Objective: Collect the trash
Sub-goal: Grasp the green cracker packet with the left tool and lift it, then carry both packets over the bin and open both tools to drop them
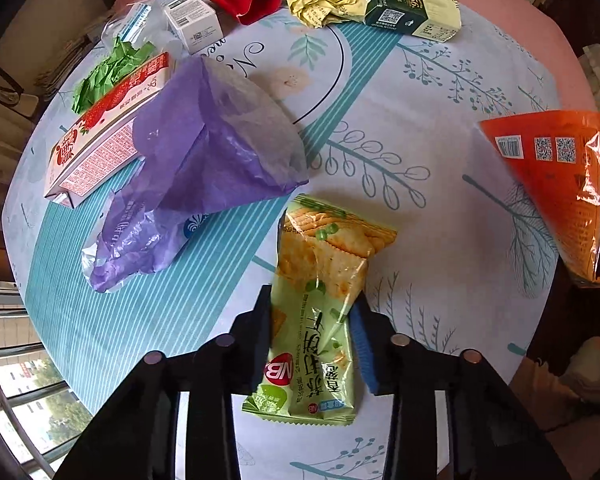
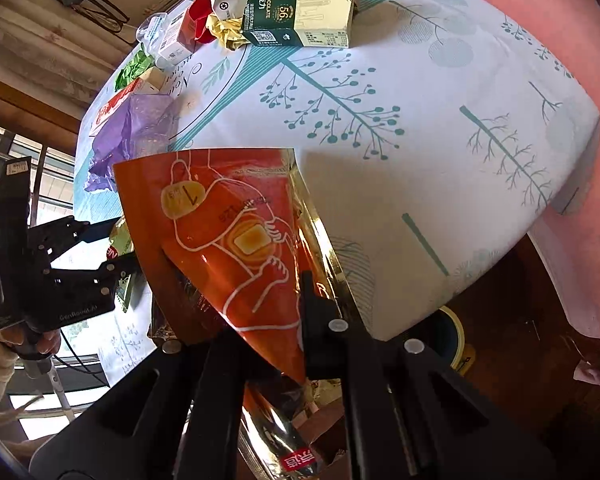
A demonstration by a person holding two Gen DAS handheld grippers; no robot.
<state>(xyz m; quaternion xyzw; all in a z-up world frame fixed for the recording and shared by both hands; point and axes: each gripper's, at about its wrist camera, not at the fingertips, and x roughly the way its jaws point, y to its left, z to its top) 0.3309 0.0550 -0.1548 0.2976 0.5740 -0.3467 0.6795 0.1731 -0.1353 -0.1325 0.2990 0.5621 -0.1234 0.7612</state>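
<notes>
Cracker wrapper [image 1: 320,308] lies beside purple bag [image 1: 204,152] and strawberry carton [image 1: 108,128].

Orange wrapper [image 1: 560,184] cut by right edge

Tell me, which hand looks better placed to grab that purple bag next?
Probably neither yet; the left is nearer. The left gripper holds the green cracker packet, right beside the purple bag. The right gripper holds the orange packet, farther off.

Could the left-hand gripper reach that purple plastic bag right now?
Probably not yet. The left gripper is closed on the green cracker packet, so its jaws are taken. The purple bag lies close by on the table with nothing between.
</notes>
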